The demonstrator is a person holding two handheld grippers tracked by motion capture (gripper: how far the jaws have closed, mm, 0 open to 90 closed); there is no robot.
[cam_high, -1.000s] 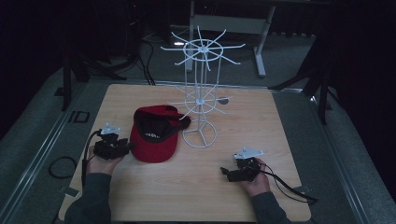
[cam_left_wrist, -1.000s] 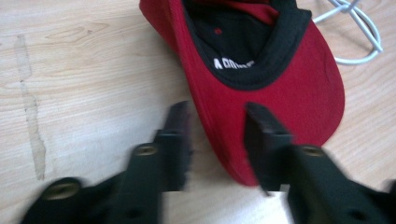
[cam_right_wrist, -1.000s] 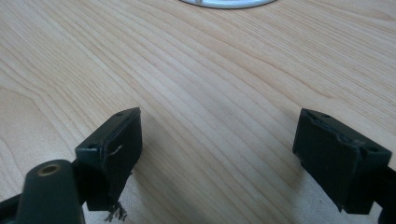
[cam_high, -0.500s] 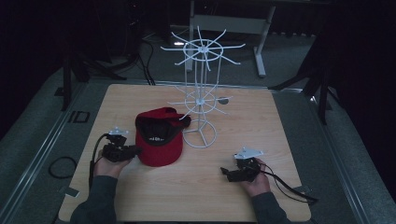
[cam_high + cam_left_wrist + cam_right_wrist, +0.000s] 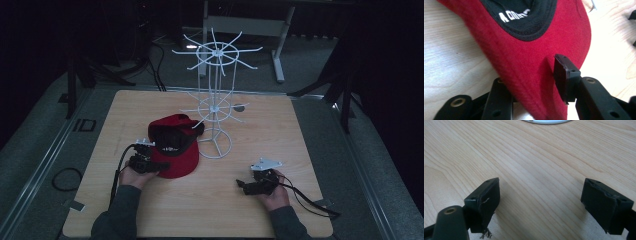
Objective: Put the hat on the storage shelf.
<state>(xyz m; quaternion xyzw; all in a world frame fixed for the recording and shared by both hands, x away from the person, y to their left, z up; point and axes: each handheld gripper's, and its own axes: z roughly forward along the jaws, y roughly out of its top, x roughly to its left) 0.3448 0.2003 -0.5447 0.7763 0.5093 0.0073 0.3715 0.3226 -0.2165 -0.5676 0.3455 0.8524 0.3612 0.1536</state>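
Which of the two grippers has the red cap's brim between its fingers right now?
The left gripper: the cap brim runs between its fingers, one under it and one on top. The right gripper sits open over bare table, apart from the cap.

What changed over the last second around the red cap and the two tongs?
The left tongs moved rightward and nearer the person to the red cap's brim; in the left gripper view the brim now sits between the jaws, whether clamped is unclear. The cap seems shifted slightly. The right tongs stayed open on the table, and the white wire rack stayed put.
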